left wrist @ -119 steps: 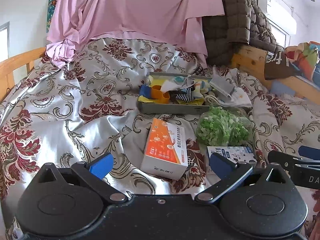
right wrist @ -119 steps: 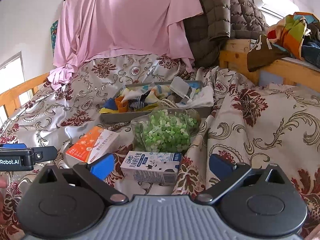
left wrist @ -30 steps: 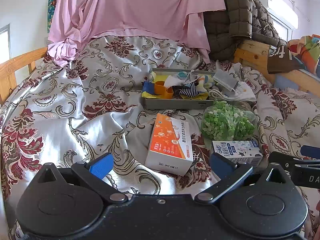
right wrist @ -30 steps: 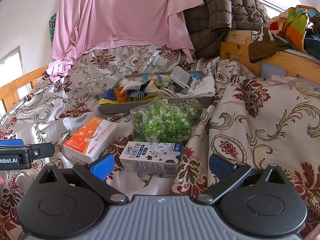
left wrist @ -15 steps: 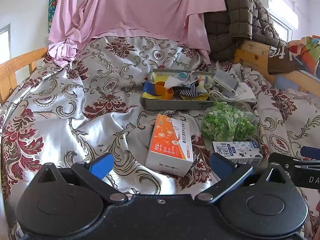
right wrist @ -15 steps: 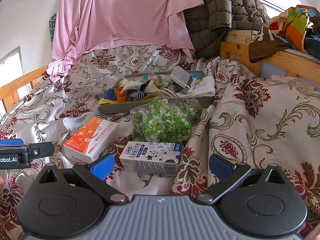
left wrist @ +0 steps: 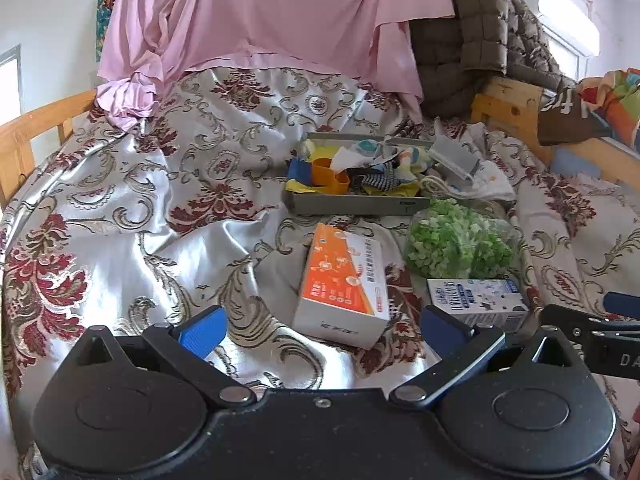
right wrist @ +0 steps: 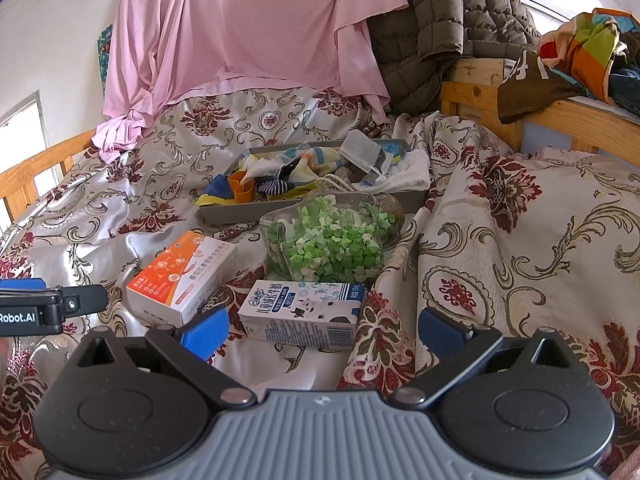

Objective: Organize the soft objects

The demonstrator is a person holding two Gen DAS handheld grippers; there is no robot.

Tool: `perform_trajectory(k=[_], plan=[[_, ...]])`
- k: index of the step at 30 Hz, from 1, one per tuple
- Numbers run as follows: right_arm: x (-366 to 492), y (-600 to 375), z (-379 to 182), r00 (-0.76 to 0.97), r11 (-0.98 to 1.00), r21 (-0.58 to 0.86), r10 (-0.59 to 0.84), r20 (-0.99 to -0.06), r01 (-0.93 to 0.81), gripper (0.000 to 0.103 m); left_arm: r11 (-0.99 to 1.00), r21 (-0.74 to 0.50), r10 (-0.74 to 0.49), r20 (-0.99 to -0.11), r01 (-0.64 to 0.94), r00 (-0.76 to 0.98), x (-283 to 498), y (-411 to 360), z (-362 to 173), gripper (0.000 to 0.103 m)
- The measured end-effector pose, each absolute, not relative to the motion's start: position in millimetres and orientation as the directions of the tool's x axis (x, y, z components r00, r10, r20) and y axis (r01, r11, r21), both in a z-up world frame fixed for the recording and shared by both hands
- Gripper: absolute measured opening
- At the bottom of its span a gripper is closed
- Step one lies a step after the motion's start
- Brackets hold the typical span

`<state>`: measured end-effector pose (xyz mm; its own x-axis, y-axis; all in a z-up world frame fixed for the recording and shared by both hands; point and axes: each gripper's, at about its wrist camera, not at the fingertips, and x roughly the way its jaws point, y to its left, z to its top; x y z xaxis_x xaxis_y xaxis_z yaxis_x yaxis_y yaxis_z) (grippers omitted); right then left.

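Bed (left wrist: 120, 208): floral satin cover, rumpled.
Grey tray (right wrist: 256, 211): mid-bed, heaped with soft cloth items (right wrist: 288, 174).
Left gripper (left wrist: 322, 326): fingers wide, empty.
Right gripper (right wrist: 322, 330): fingers wide, empty, near milk carton (right wrist: 300, 316).

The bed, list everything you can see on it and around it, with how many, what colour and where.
bedspread: one, silver with red floral pattern, covering the bed
grey tray: one, middle, holding mixed colourful cloths
orange box: one, orange and white, before the tray
bag of green pieces: one, clear, right of the orange box
milk carton: one, white and blue, lying nearest the right gripper
pink sheet: one, draped behind
quilted jacket: one, brown, on the wooden rail
left gripper: open, empty
right gripper: open, empty
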<state>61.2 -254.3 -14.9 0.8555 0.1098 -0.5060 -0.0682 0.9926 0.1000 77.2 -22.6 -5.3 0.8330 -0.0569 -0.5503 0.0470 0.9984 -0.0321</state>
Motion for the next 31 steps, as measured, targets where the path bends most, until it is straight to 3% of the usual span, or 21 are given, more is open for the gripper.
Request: perform_trajectory(k=[7,31], plan=[[60.7,-253.9,-16.8,0.855,0.993,0.096,0.104,-0.508,-0.064,0.103,0.99,-0.118,-0.128,-0.549,0.075,0.826,74.4,-19.4,-5.5,0.102],[60.7,-253.1,-16.5,0.854,0.993,0.097,0.104,-0.511,-0.063,0.103,0.989,-0.109,-0.142,-0.555,0.097,0.82,71.6,-24.5,-4.4,0.102]])
